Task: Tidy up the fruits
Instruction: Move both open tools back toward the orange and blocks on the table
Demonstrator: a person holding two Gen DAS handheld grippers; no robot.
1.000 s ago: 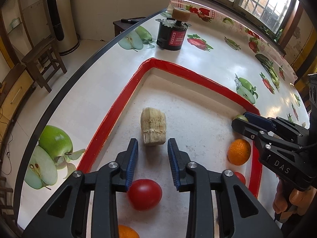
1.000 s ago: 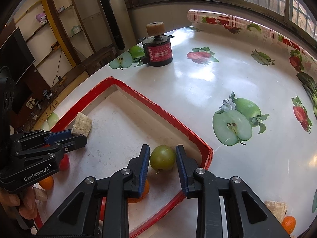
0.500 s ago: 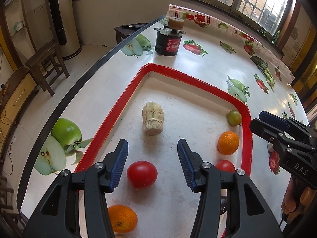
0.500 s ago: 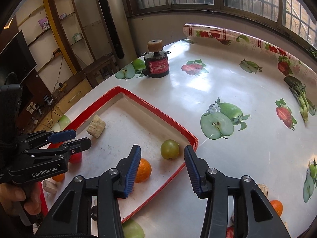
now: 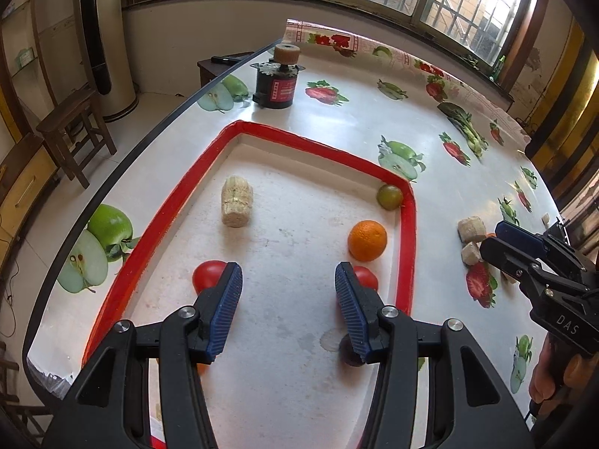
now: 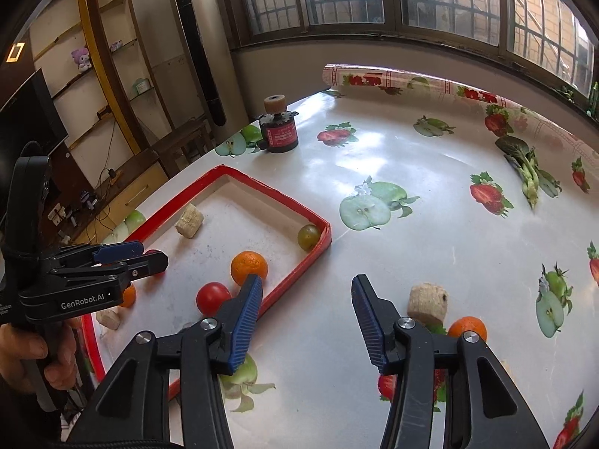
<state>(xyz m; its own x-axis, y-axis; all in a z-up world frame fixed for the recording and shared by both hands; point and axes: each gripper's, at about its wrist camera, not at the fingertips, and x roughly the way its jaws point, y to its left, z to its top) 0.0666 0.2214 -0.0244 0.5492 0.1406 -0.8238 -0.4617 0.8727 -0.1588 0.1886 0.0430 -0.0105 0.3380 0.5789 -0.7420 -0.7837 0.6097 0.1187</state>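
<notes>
Above the red-rimmed tray (image 5: 407, 247), left gripper (image 5: 288, 301) with fingers spread wide, empty; orange (image 5: 367, 240) beyond its right finger. Outside the tray, right gripper (image 6: 305, 323) likewise spread, empty.

Left tongs (image 5: 288, 292) and right tongs (image 6: 305, 308) both gape wide, empty

Red-rimmed white tray (image 5: 407, 224) ahead of the left jaws holds an orange (image 5: 367, 240), red tomatoes (image 5: 208, 276), an olive-green fruit (image 5: 389, 196); the glossy white table (image 6: 430, 172) carries apple-and-strawberry prints; blue ribbed pads (image 6: 247, 318).
</notes>
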